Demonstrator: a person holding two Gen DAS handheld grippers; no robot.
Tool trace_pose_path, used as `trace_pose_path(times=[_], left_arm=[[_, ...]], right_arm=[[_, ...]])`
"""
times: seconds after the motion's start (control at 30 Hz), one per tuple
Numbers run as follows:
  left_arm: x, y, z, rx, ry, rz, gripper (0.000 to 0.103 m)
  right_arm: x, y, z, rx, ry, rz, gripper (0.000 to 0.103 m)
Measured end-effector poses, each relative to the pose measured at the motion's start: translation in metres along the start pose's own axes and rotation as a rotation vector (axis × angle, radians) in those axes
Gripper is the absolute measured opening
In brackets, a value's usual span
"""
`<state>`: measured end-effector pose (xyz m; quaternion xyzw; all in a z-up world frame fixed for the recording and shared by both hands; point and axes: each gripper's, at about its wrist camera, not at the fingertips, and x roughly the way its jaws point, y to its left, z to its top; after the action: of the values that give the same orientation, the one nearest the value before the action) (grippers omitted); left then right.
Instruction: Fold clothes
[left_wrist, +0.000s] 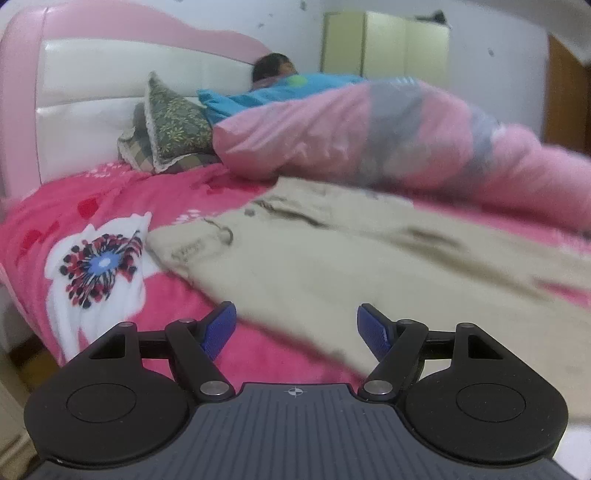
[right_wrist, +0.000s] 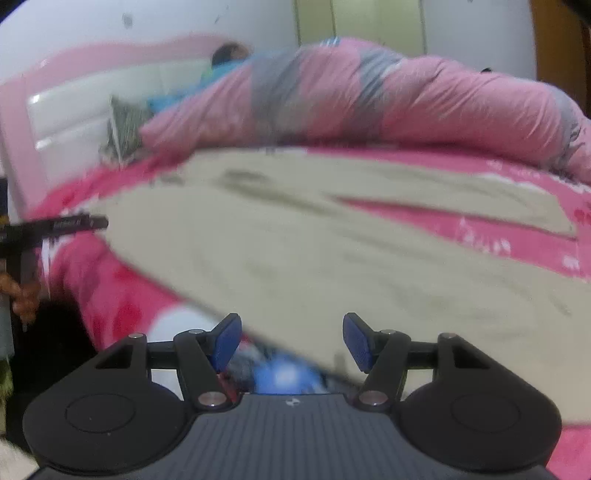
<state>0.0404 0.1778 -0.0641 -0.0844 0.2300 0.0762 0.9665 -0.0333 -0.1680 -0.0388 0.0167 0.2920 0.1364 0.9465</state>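
The beige trousers (left_wrist: 369, 258) lie spread flat on the pink bedspread (left_wrist: 92, 206) of a bed. In the left wrist view the garment runs from about 10 o'clock, where its waistband end with dark stitching and a small printed label sits, down toward 4 o'clock, filling most of the middle and right of the picture. The left tool (left_wrist: 296, 326) hangs above the near edge of the bed with its blue pads (left_wrist: 221, 328) spread wide; nothing is between them, and the cloth's near edge lies just beyond the tips.

At 9 o'clock from the trousers, a white patch with a dark red and blue burst pattern (left_wrist: 98, 264) is part of the bedspread. Behind the trousers, at 12 to 2 o'clock, a bulky pink and grey quilt (left_wrist: 369, 136) is heaped across the bed. A green patterned pillow (left_wrist: 173, 122) leans against the white padded headboard (left_wrist: 110, 96) at 11 o'clock, and a person in a blue top (left_wrist: 273, 79) lies beyond the quilt.

In the right wrist view, which is blurred, the trousers (right_wrist: 314, 240) spread across the centre, with a strip of pink bedspread showing between the two legs toward 3 o'clock. The right tool (right_wrist: 292, 341) is over the near hem, its jaws standing apart and gripping nothing. At 9 o'clock, part of the other black tool reaches in from the picture's edge.
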Motion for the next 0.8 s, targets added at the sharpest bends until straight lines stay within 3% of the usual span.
trace_pose_path(times=[0.13,0.2,0.3,0.47,0.67,0.8], left_arm=[[0.026,0.018,0.008,-0.107,0.044,0.015,0.073],[0.033,0.025,0.008,-0.145,0.059,0.030,0.073],[0.038,0.036,0.006,-0.202,0.078,0.052,0.073],[0.046,0.056,0.000,-0.340,0.128,0.013,0.073],[0.049,0.059,0.003,-0.383,0.119,-0.016,0.074],[0.055,0.064,0.007,-0.398,0.119,-0.034,0.074]], right_arm=[[0.009,0.004,0.009,0.031,-0.041,-0.035,0.068],[0.017,0.013,0.002,-0.019,-0.013,-0.074,0.069],[0.022,0.019,-0.008,-0.020,0.024,-0.043,0.068],[0.024,-0.003,-0.019,0.248,0.090,0.139,0.073],[0.027,-0.004,-0.028,0.349,0.121,0.159,0.074],[0.020,-0.028,-0.038,0.478,0.106,0.152,0.073]])
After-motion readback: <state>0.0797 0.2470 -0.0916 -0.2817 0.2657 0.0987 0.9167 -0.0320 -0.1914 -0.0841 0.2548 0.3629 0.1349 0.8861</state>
